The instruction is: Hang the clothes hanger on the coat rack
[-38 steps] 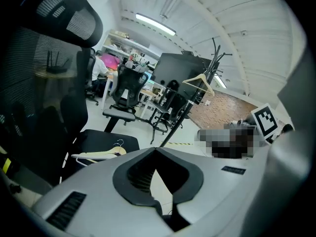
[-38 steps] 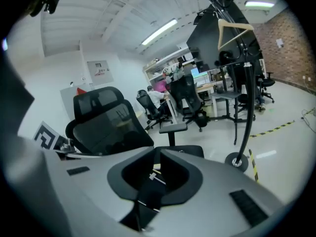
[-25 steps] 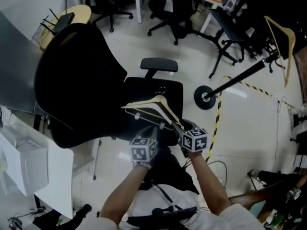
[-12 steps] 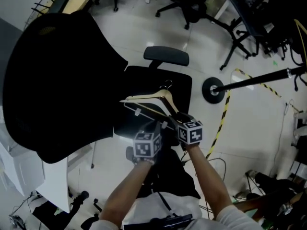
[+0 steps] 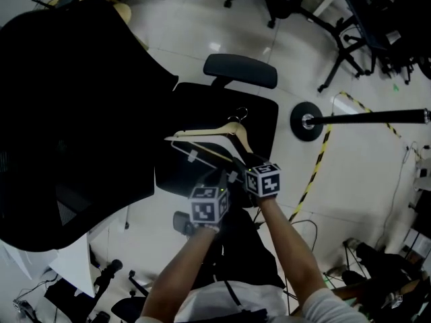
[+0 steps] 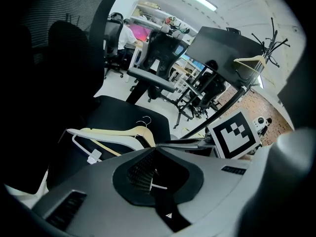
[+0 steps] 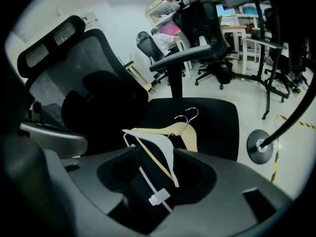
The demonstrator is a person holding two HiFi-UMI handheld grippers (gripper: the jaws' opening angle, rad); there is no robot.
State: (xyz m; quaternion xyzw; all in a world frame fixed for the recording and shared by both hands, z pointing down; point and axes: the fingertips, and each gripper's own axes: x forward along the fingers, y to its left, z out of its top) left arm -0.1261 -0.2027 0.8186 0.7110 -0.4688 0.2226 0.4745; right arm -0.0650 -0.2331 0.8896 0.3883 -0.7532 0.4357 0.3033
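Two hangers lie on the black chair seat (image 5: 262, 123): a wooden hanger (image 5: 232, 128) and a white hanger (image 5: 183, 148) with a small tag. My right gripper (image 5: 244, 160) is at their near end. Its jaws have just been opening and stand open, with the white hanger's arm (image 7: 165, 154) running between them, pads apart from it. Beside it on the left, my left gripper (image 5: 221, 178) is shut with no hanger in it, its tips meeting just short of the hangers (image 6: 118, 131). The coat rack (image 5: 306, 121) stands to the right, its pole (image 5: 370, 118) running out of view.
The chair's big black backrest (image 5: 67, 113) fills the left, and an armrest (image 5: 240, 70) sits beyond the seat. Yellow-black tape (image 5: 313, 170) marks the floor near the rack base. Another hanger (image 6: 254, 60) hangs on the rack top. More office chairs (image 5: 283, 2) stand behind.
Both grippers have come down closer to the hangers on the seat. The hangers have kept their place on the chair.
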